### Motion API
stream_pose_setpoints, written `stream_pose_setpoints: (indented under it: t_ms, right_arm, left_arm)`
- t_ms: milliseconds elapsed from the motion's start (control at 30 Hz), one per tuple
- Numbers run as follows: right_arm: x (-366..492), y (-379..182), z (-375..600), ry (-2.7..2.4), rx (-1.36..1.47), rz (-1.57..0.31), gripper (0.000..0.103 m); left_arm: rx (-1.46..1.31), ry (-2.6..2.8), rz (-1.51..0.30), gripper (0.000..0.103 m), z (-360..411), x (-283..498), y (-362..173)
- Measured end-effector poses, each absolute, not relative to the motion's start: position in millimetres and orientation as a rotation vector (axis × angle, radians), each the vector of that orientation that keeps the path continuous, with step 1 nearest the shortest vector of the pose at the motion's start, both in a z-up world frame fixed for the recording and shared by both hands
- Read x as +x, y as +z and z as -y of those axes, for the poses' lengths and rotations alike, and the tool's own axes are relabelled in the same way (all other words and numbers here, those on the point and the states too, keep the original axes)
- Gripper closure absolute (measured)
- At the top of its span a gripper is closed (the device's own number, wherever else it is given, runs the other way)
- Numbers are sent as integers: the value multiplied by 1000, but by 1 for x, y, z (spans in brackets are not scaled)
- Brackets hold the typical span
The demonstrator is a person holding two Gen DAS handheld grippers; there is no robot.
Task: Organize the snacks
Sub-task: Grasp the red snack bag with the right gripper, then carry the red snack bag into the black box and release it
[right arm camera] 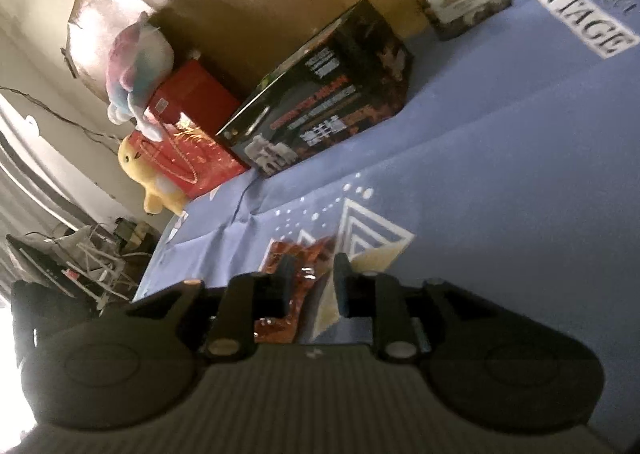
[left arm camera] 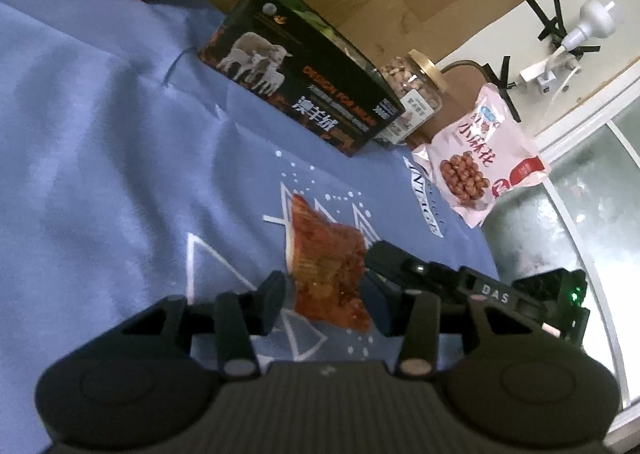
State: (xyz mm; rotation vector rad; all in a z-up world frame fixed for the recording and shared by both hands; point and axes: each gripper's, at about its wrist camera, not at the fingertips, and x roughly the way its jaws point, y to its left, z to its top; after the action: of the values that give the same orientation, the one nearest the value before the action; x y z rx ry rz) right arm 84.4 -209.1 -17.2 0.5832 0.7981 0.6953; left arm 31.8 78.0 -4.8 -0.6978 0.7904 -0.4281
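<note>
**Snack items on blue patterned cloth: two grippers at one red packet**

Task item: one red-orange snack packet (left arm camera: pixel 330 274), transparent wrap, lying flat on the blue cloth (left arm camera: pixel 120 174) among white triangle prints. It sits between the fingers of the left gripper (left arm camera: pixel 326 296), which stand moderately wide on either side of it; contact with the pads cannot be confirmed. In the left wrist view the right gripper (left arm camera: pixel 400 266) comes in from the right, its tip at the packet's far edge. In the right wrist view the same packet (right arm camera: pixel 304 258) lies between the right gripper's (right arm camera: pixel 314 282) narrowly spaced fingers; whether they pinch it cannot be told, as the fingers cover much of it.

Surroundings, counted:
- One black carton (left arm camera: pixel 300 82) printed with sheep, standing behind the packet, well apart.
- One glass jar (left arm camera: pixel 416 94) of nuts with a gold lid, partly hidden behind the carton.
- One pink bag (left arm camera: pixel 484 154) of twisted snacks, at the cloth's edge beside the jar.
- One red box (right arm camera: pixel 188 134), cut off in the left view.
- Two plush toys: one pastel (right arm camera: pixel 136 62) on top of the red box, one yellow (right arm camera: pixel 148 170) beside it.
- One white plug adapter (left arm camera: pixel 588 26) on the wall.

Label text on jar and bag is too blurred to read.
</note>
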Motion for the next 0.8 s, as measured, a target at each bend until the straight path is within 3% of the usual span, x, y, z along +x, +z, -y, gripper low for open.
stream_pose_setpoints:
  t_ms: [100, 133, 167, 267, 533, 800]
  right_arm:
    - [83, -15, 197, 738, 536, -802, 76]
    - [82, -14, 194, 754, 520, -805, 77]
    - [82, -16, 191, 783, 524, -828, 86]
    - [77, -14, 191, 793, 530, -812, 91]
    - [99, 20, 199, 819, 646, -735, 92]
    - [178, 77, 194, 775, 598, -571, 92]
  left_arm:
    - [-704, -439, -776, 63, -77, 35, -7]
    - [-703, -439, -773, 67, -76, 36, -8]
    - [-705, -438, -779, 78, -76, 37, -9]
    - [-723, -430, -799, 91, -77, 40, -13]
    - [-695, -482, -733, 91, -77, 66, 25]
    - [-570, -465, -605, 90, -70, 161, 89]
